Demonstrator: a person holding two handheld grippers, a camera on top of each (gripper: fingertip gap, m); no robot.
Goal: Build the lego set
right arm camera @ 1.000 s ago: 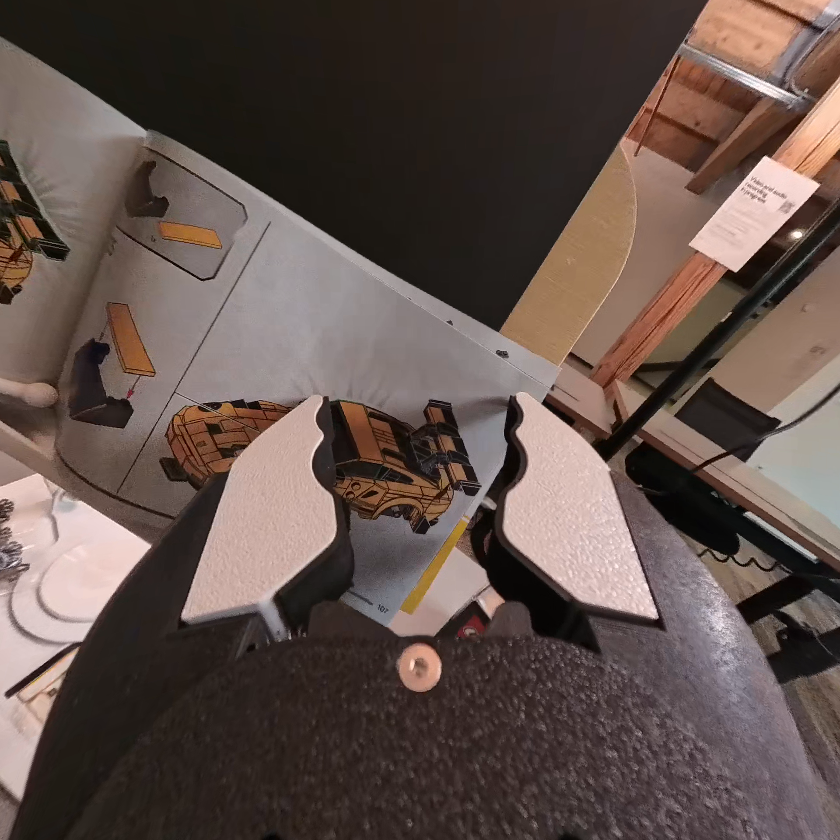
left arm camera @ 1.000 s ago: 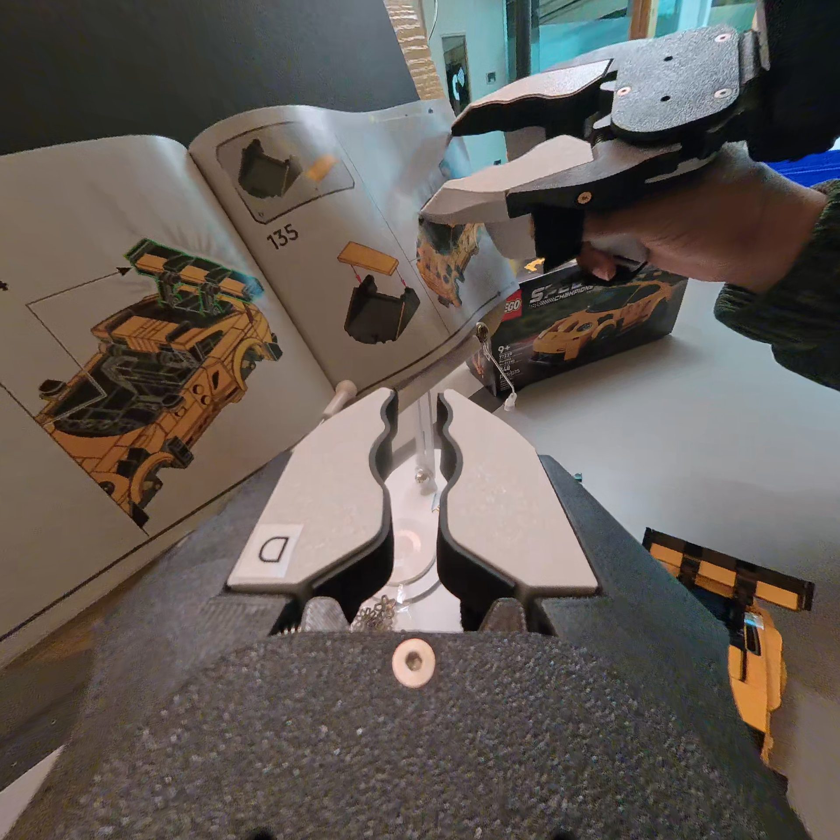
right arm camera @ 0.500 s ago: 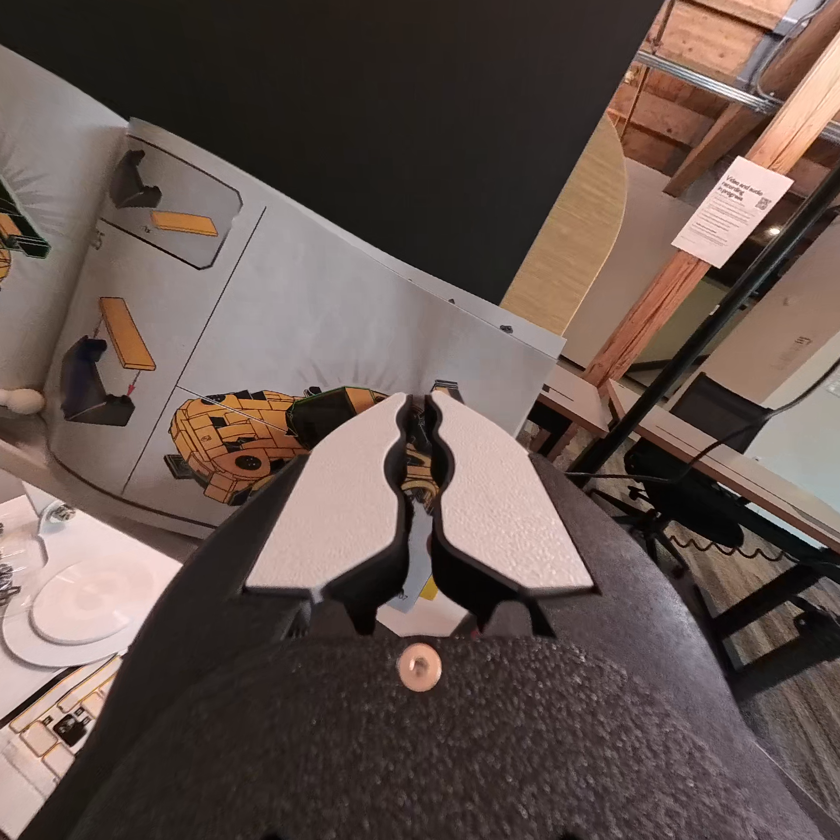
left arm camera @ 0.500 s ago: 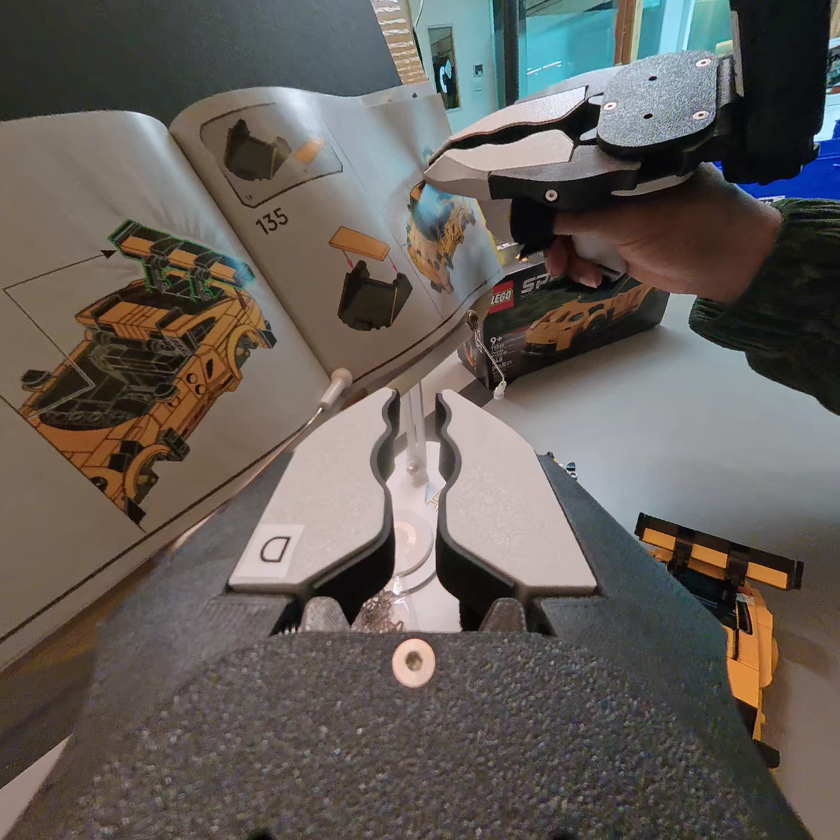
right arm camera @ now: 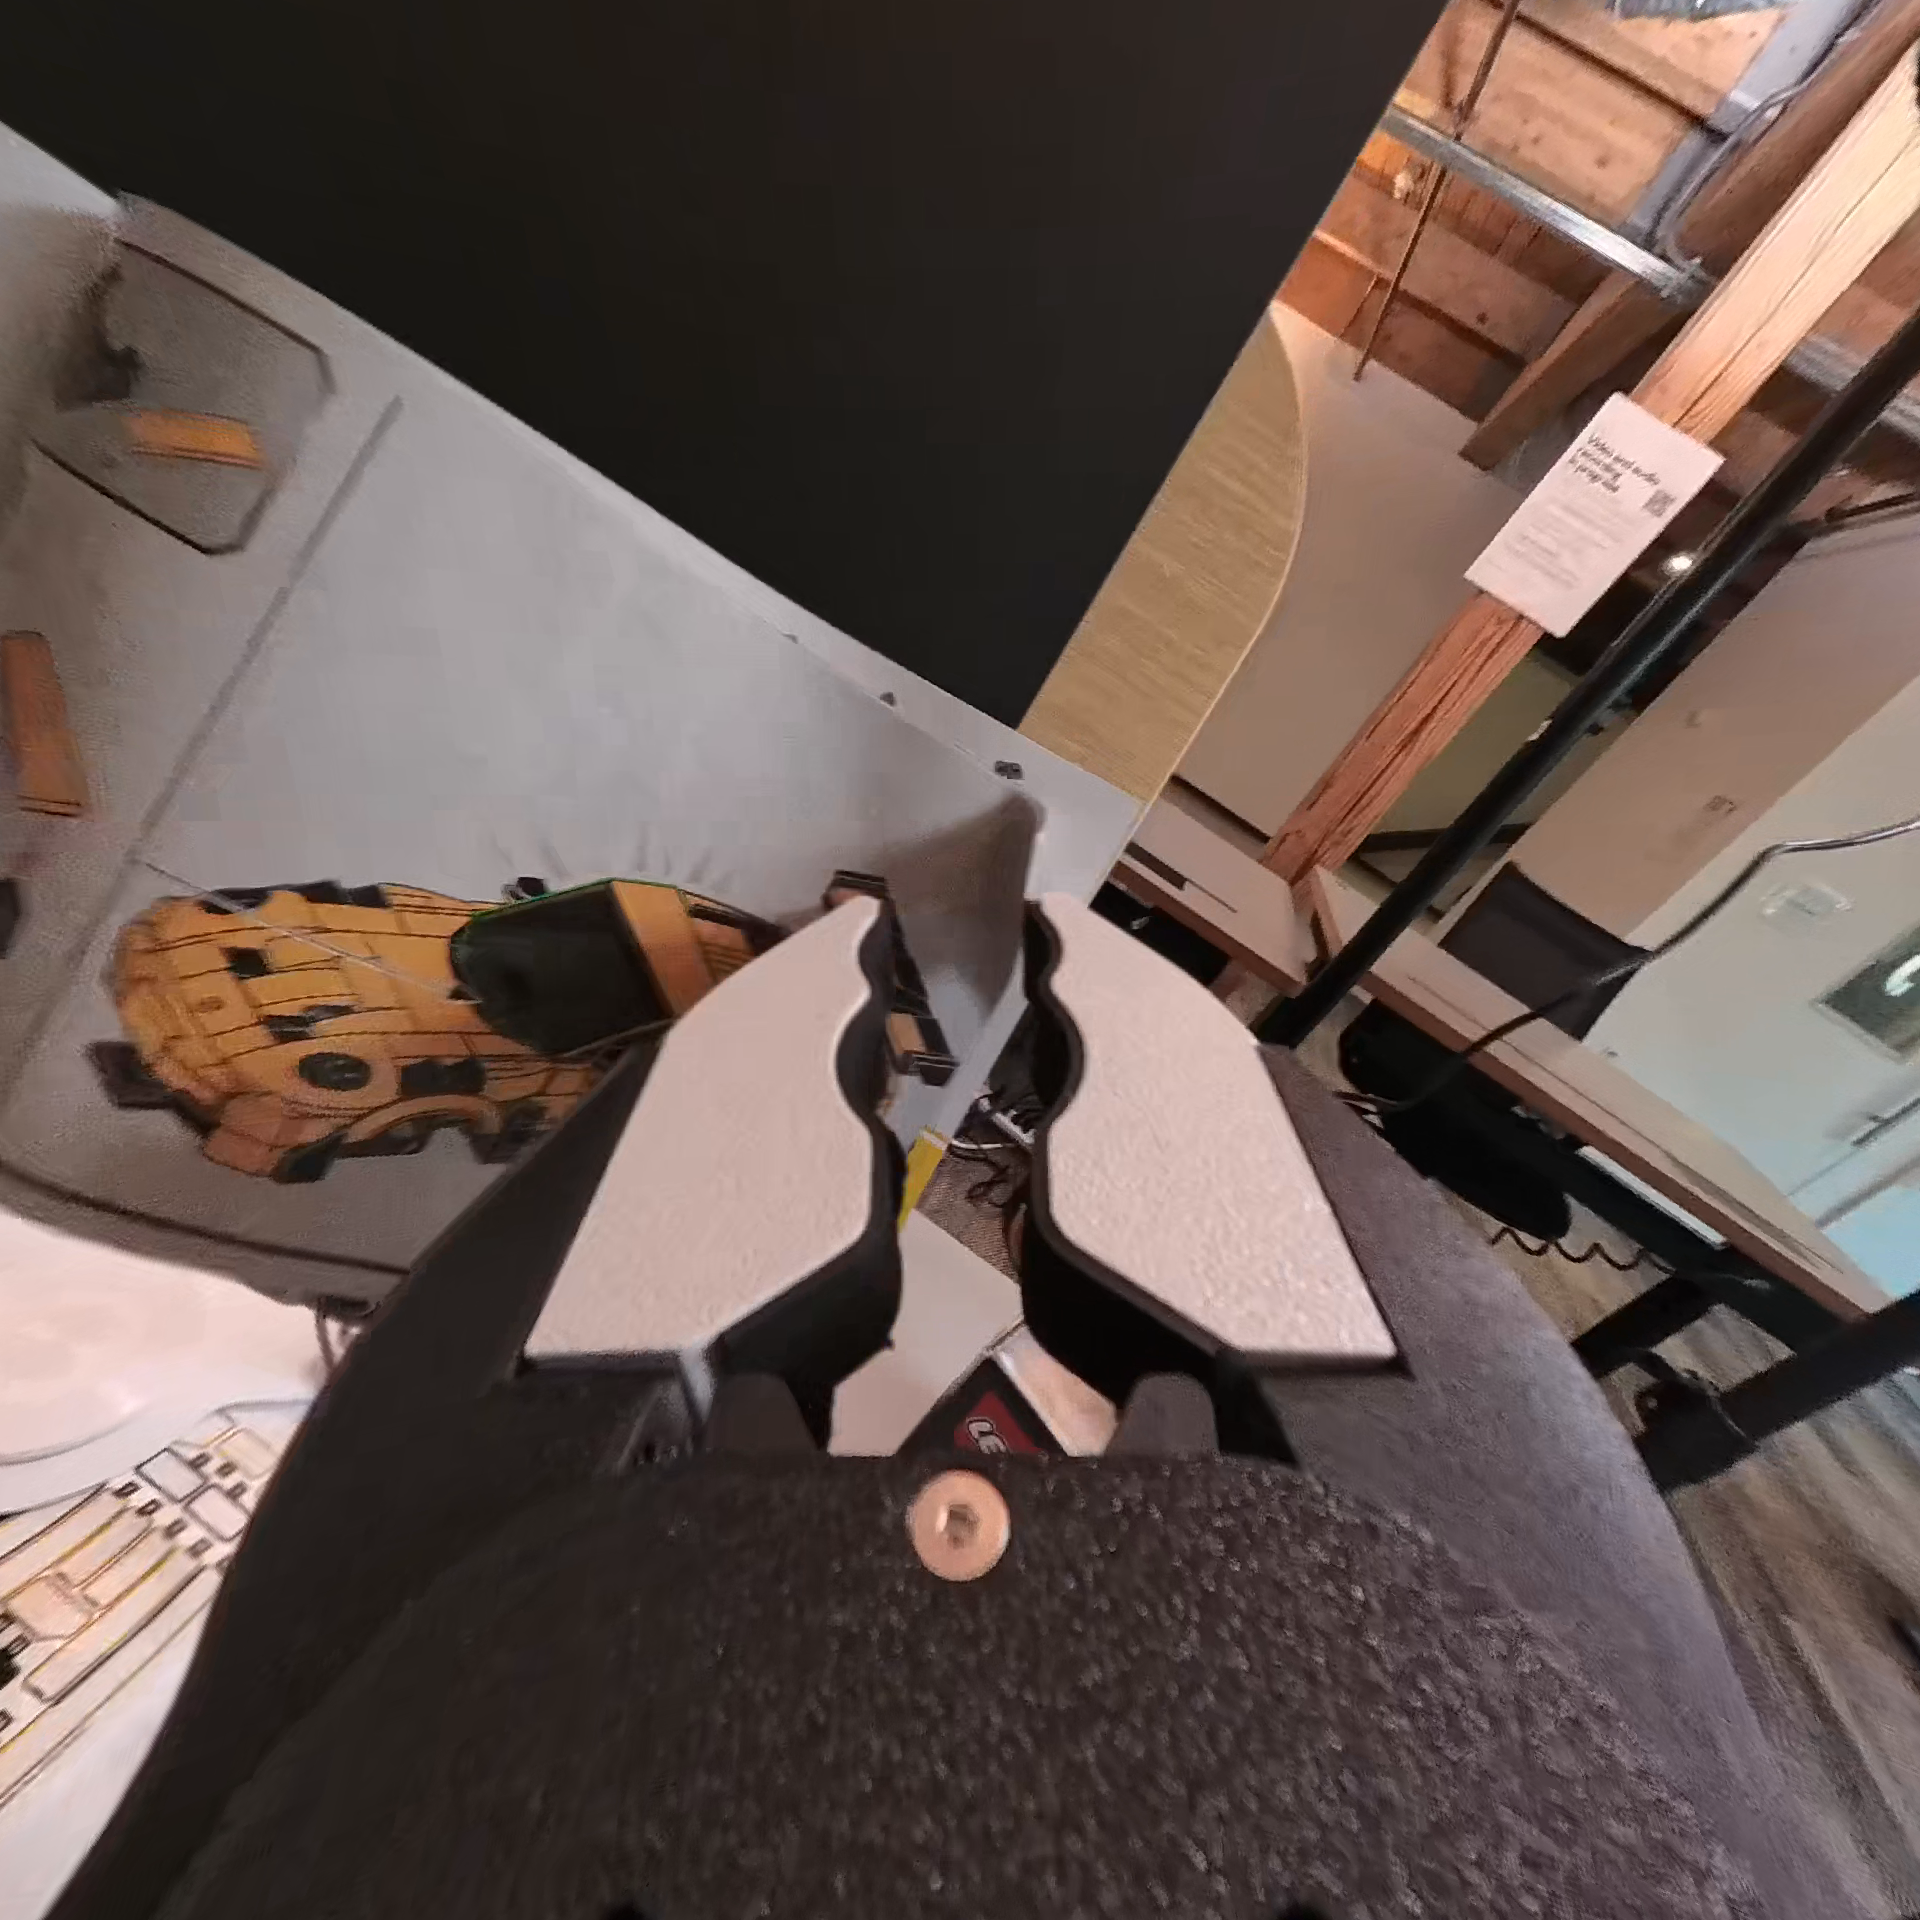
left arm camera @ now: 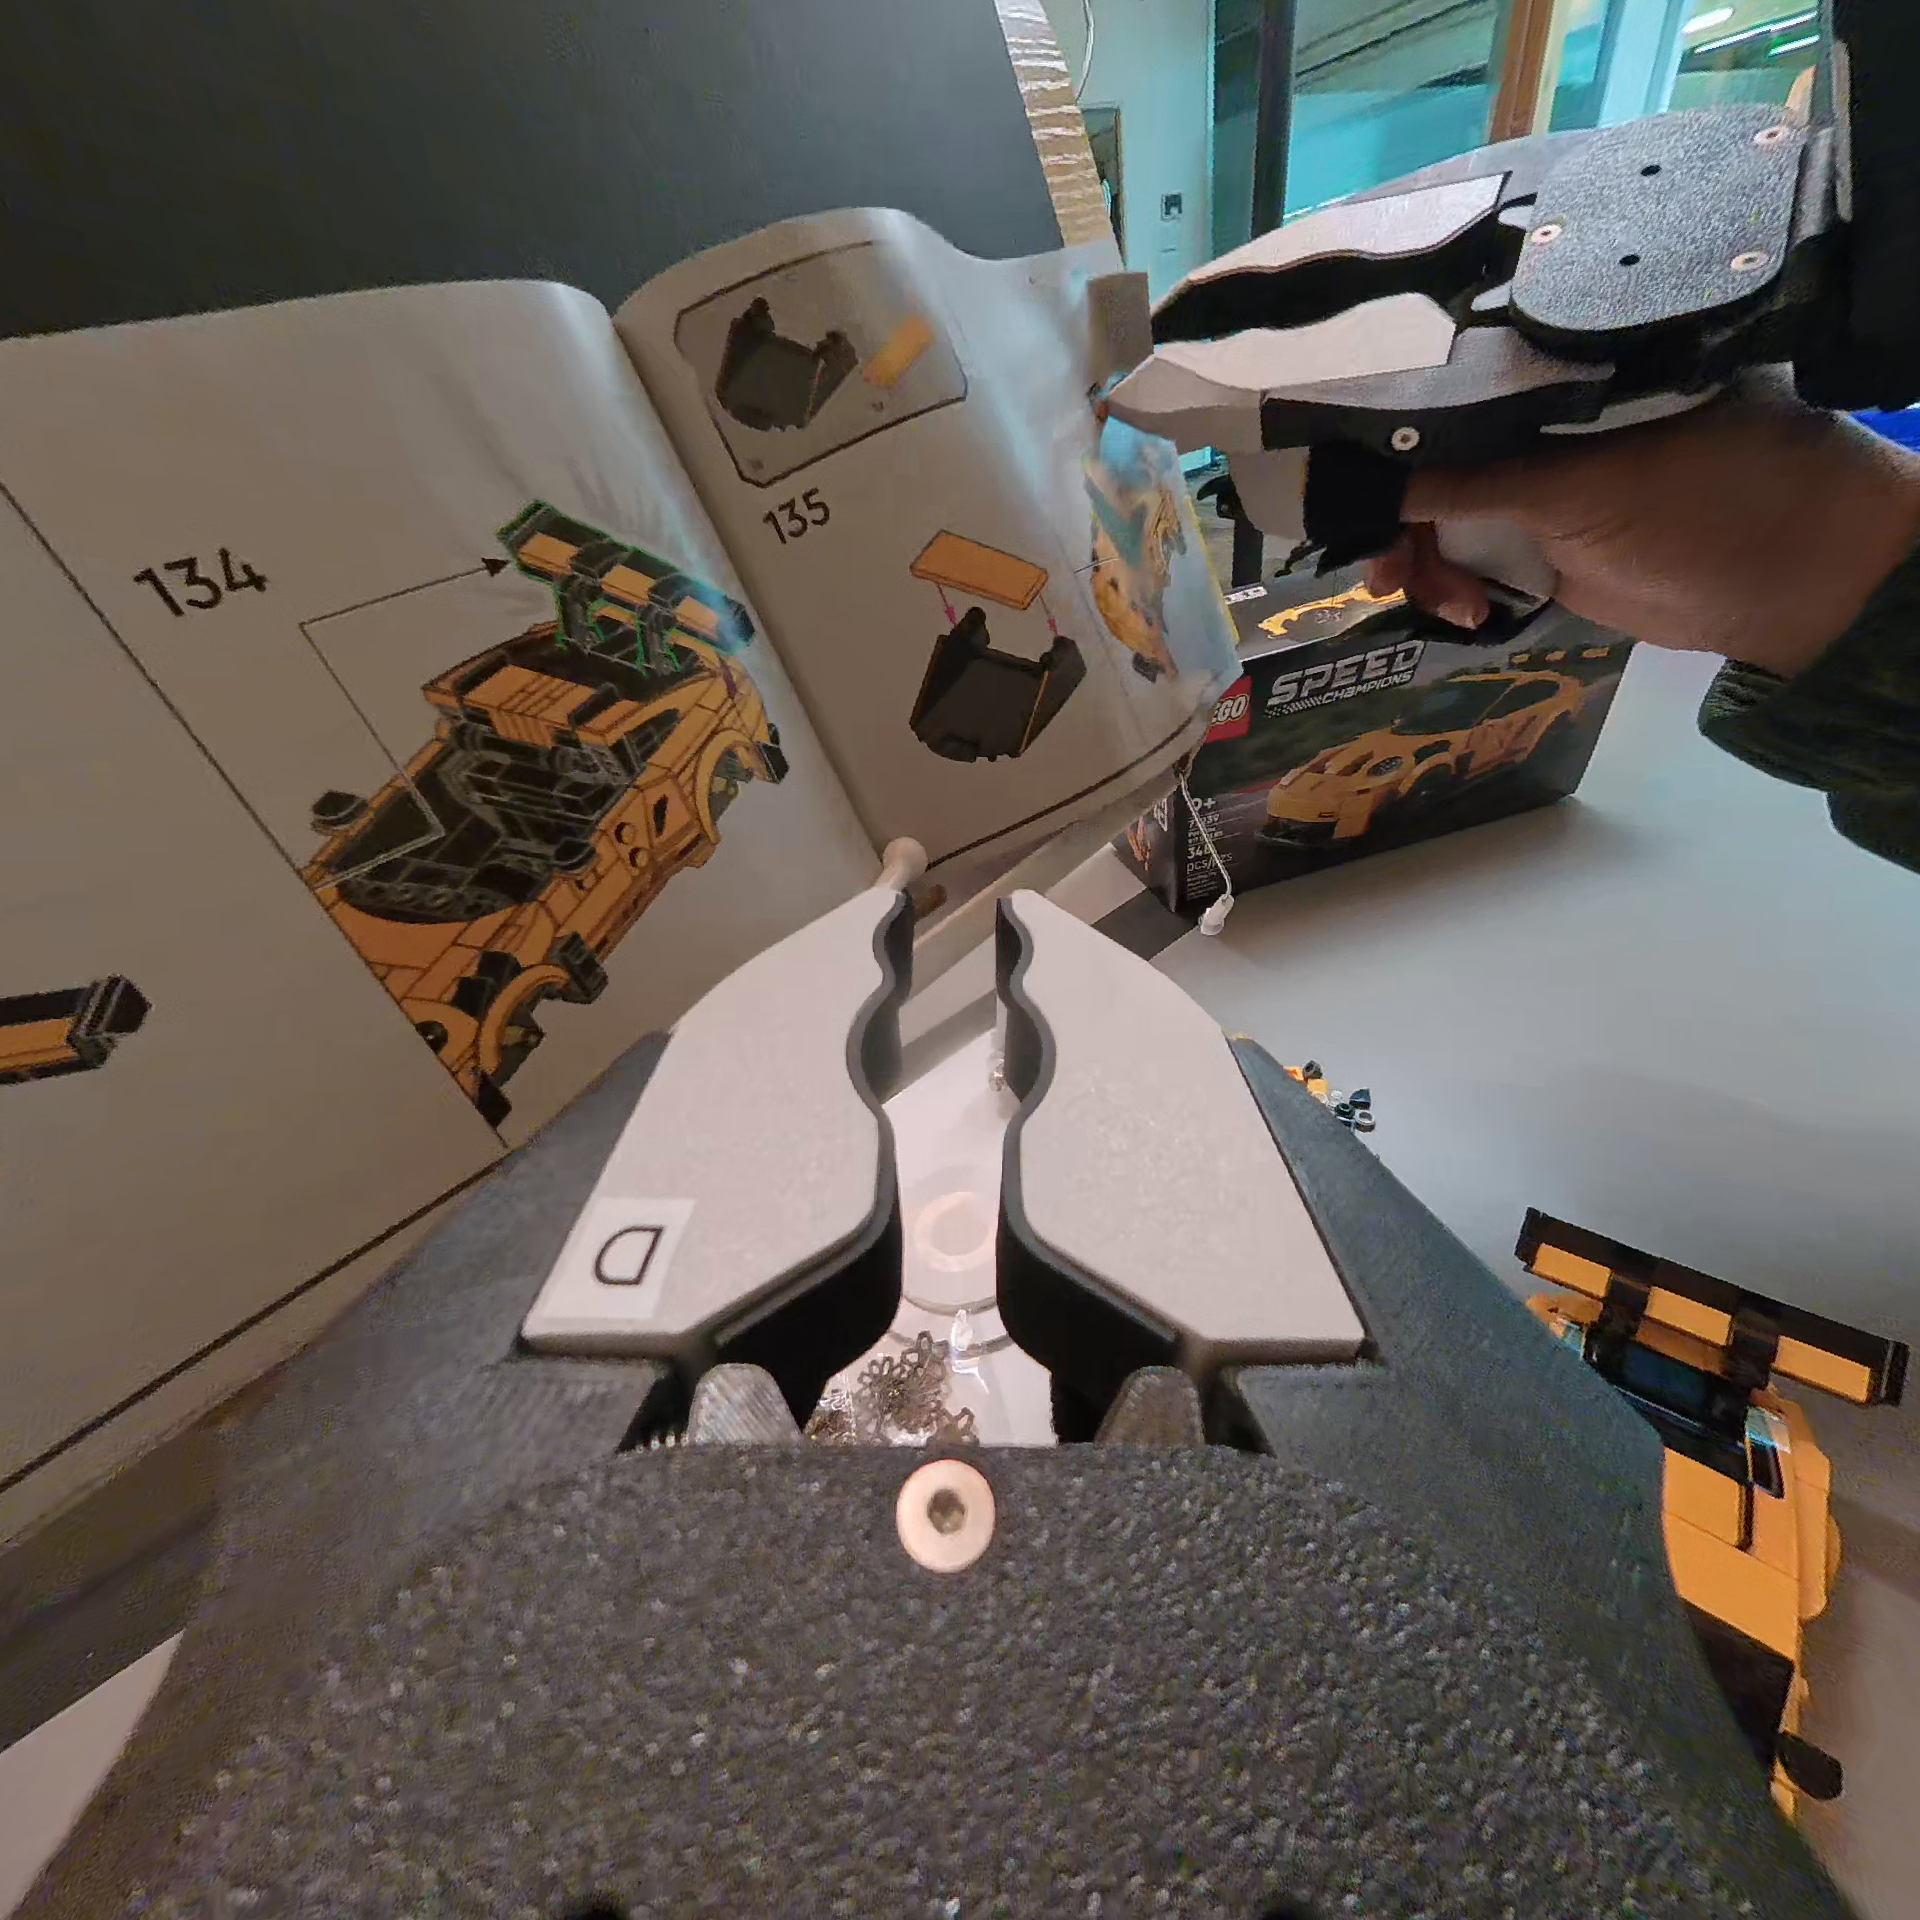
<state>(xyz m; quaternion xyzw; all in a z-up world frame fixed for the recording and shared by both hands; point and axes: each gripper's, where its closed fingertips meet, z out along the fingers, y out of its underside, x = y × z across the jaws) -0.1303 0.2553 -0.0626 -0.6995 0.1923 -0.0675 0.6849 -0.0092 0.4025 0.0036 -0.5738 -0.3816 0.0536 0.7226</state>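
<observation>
Pages of the instruction booklet (left arm camera: pixel 436 644) fill most of what I see through the left wrist view: it stands propped open on a clear stand (left arm camera: pixel 951 1226), showing drawings of a yellow-and-black car. My right gripper (left arm camera: pixel 1127 358) reaches in from the upper right of that view, held by a hand (left arm camera: pixel 1621 561) in a dark green sleeve, and its two fingers are drawn close together over the outer edge of the right-hand page (left arm camera: pixel 1117 312), which curls up between them. In the right wrist view I see the same thing from behind: the page corner (right arm camera: pixel 961 914) rises in the narrow gap between the fingers of the right gripper (right arm camera: pixel 956 925), so I read it as pinching the paper.

My left gripper (left arm camera: pixel 951 914) hangs low in front of the booklet stand with its jaws nearly together, only a slim gap between them, and nothing is held there.

On the grey table (left arm camera: pixel 1558 997), the partly built yellow lego car (left arm camera: pixel 1714 1475) sits at the right edge of the left view, its black-and-yellow rear wing toward me. The set's box (left arm camera: pixel 1392 748) stands farther back, just beside the booklet's lower right corner. A few tiny loose pieces (left arm camera: pixel 1340 1101) lie between car and box.
</observation>
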